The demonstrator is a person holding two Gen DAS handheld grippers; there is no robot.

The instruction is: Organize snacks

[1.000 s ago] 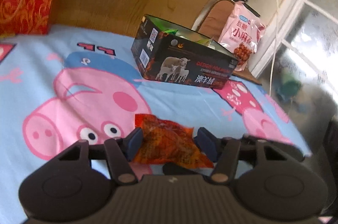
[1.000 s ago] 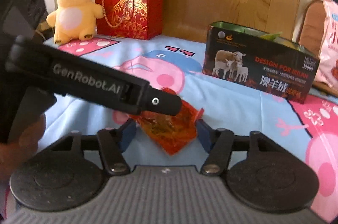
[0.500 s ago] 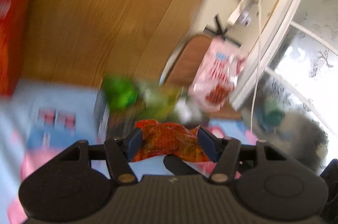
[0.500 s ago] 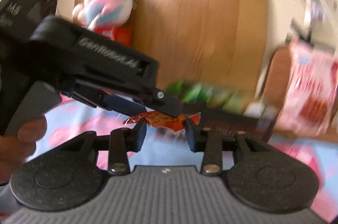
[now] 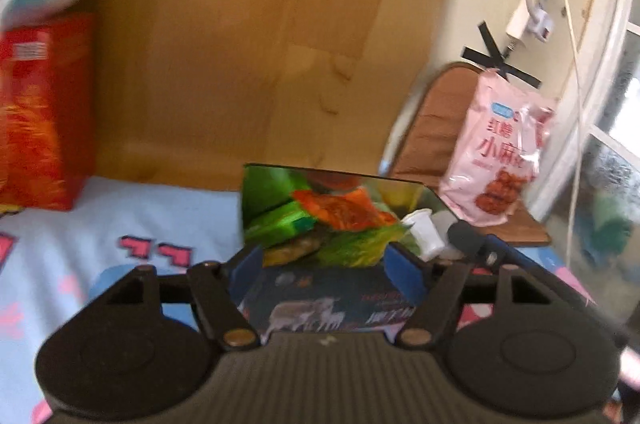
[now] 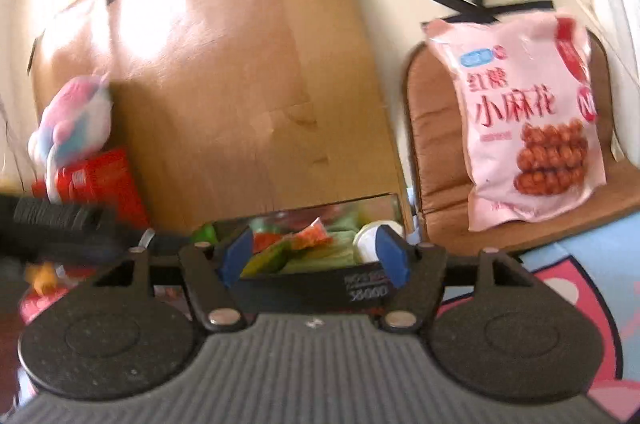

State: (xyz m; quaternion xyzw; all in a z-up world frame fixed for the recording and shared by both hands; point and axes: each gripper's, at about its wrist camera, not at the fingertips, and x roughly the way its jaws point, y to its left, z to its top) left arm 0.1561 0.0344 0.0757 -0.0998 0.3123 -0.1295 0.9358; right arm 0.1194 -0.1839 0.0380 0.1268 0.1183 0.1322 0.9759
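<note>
Above the snack box [image 5: 332,300], both tongs [image 5: 326,264] [image 6: 316,256] opening, empty.

Both claws [image 5: 326,274] [image 6: 316,260] — opening, empty

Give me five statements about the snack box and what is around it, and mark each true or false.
1. The orange packet lies in the black box. True.
2. The box is shut with a lid. False: it is open on top, with snacks showing.
3. A white cup sits in the box. True.
4. The pink snack bag lies flat on the bedsheet. False: it leans on a brown chair.
5. The left gripper grips the orange packet. False: nothing is between its opening jaws.
</note>
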